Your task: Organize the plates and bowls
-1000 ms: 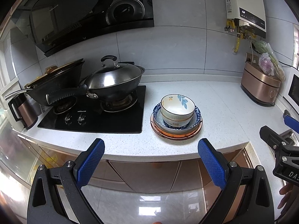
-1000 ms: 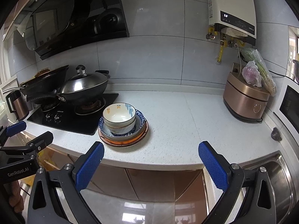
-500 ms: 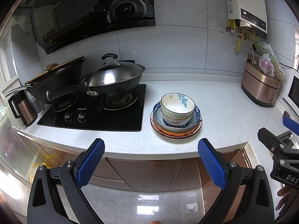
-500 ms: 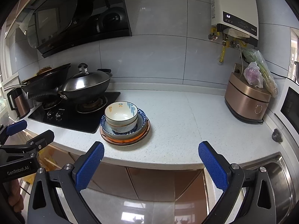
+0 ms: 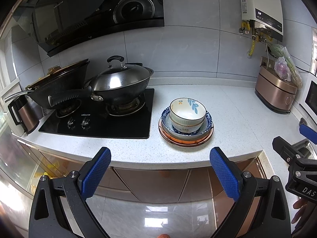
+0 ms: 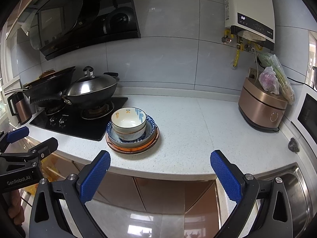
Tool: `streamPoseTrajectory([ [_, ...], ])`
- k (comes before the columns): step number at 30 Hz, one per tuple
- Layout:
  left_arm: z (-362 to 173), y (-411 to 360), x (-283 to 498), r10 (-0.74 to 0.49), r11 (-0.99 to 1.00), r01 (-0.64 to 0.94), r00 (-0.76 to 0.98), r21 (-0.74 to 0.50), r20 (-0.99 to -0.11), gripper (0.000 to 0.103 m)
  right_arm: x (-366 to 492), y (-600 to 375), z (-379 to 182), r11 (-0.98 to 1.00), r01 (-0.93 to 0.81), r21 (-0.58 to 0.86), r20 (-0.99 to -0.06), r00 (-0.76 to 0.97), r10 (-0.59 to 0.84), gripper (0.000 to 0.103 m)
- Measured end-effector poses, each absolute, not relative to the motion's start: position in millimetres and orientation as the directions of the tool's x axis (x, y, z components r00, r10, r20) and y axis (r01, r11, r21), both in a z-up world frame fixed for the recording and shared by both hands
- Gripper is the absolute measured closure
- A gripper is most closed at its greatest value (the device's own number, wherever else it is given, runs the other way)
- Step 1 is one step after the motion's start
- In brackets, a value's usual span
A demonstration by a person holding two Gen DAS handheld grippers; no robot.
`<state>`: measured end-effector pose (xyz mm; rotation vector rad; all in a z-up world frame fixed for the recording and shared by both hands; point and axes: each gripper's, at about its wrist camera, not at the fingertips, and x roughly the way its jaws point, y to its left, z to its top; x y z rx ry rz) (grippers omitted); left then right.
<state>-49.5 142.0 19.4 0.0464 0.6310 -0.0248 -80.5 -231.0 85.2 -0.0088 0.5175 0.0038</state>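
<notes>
White speckled countertop (image 5: pixel 227 107) bears cream floral bowls (image 5: pixel 187 112) nested in a blue-patterned bowl (image 5: pixel 206 126) on amber plates (image 5: pixel 186 141), already one stack; left gripper (image 5: pixel 160 170) and right gripper (image 6: pixel 160 172) hang wide open, empty.

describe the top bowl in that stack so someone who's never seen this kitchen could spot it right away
Start at the black gas hob on the white countertop; just to its right sits one stack of dishes. The top bowl is the highest piece, nested in another small bowl. Unlike the blue-patterned bowl and amber plates below, it is cream-white inside with a blue leaf sprig and small orange marks.
</notes>
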Motion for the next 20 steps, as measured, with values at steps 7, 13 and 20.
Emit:
streamPoseTrajectory([
  [7, 19.1, 142.6, -48.2, -0.015, 0.999, 0.041, 0.806, 0.03, -0.592, 0.005, -78.6, -232.2, 84.6, 1.0, -0.011, -0.011, -0.497, 0.868, 0.004, 0.0],
  [13, 19.0, 141.9, -47.1, -0.019, 0.999, 0.043, 0.806, 0.027, -0.592, 0.005, -77.6, -232.3, 84.2, 1.0, -0.013, -0.014, -0.497, 0.868, 0.004, 0.0],
  [20, 19.8, 140.4, -46.5, -0.018, 0.999, 0.041, 0.804, 0.025, -0.594, 0.005, -75.2, -233.2, 83.5, 1.0, -0.013, -0.014, -0.498, 0.867, 0.004, 0.0],
])
